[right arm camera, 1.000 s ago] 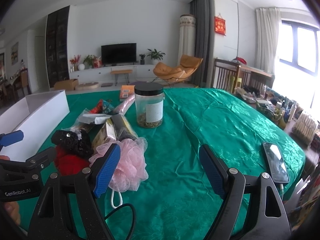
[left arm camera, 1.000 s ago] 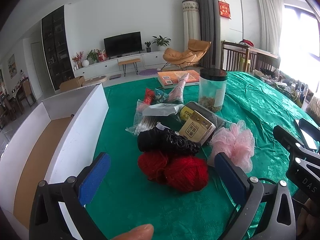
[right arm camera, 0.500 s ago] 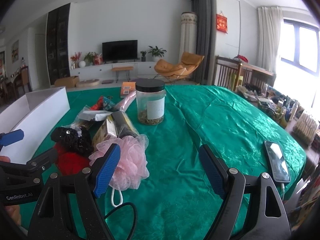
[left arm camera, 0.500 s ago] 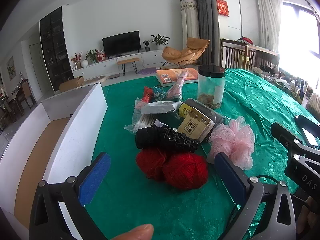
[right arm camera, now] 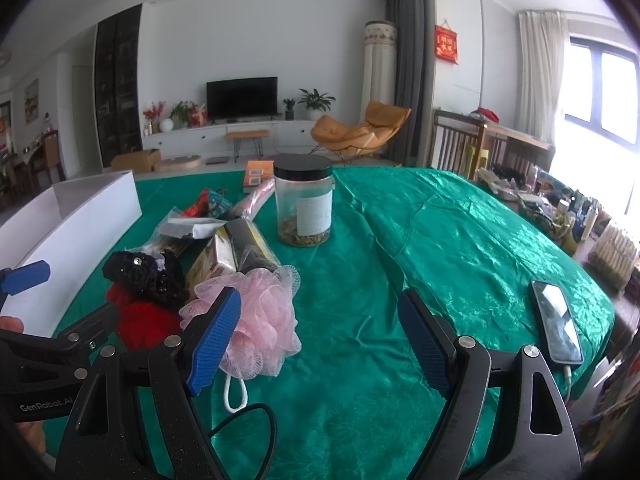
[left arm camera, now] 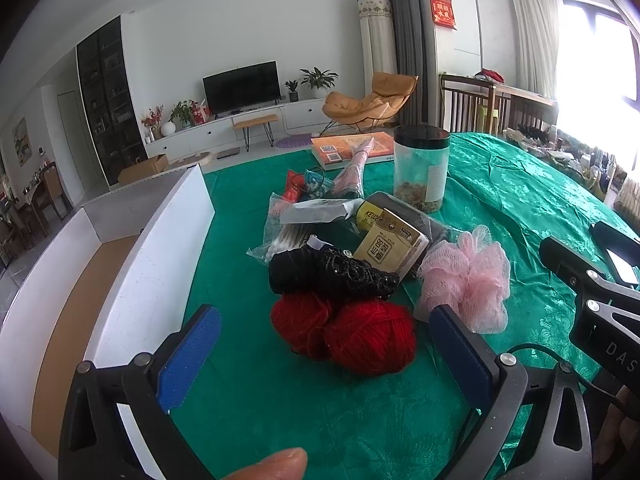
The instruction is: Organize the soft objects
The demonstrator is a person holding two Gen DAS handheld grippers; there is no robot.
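Two red yarn balls point(left arm camera: 352, 332) lie on the green tablecloth, just ahead of my open, empty left gripper point(left arm camera: 324, 356). A black knitted piece point(left arm camera: 332, 272) rests behind them, also in the right wrist view point(right arm camera: 148, 276). A pink mesh bath puff point(left arm camera: 468, 280) lies to the right; in the right wrist view it point(right arm camera: 260, 316) sits by the left finger of my open, empty right gripper point(right arm camera: 320, 336). A white open box point(left arm camera: 120, 264) stands at the left.
A clear jar with black lid point(right arm camera: 303, 200), a bag of cotton swabs point(left arm camera: 280, 236), small cartons point(left arm camera: 390, 246), packets and an orange book point(left arm camera: 348, 148) crowd the table middle. A phone point(right arm camera: 556, 328) lies near the right edge. A cable point(right arm camera: 248, 432) runs below the puff.
Both grippers have eased slightly forward toward the pile. Nothing on the table has moved; both grippers stay open.
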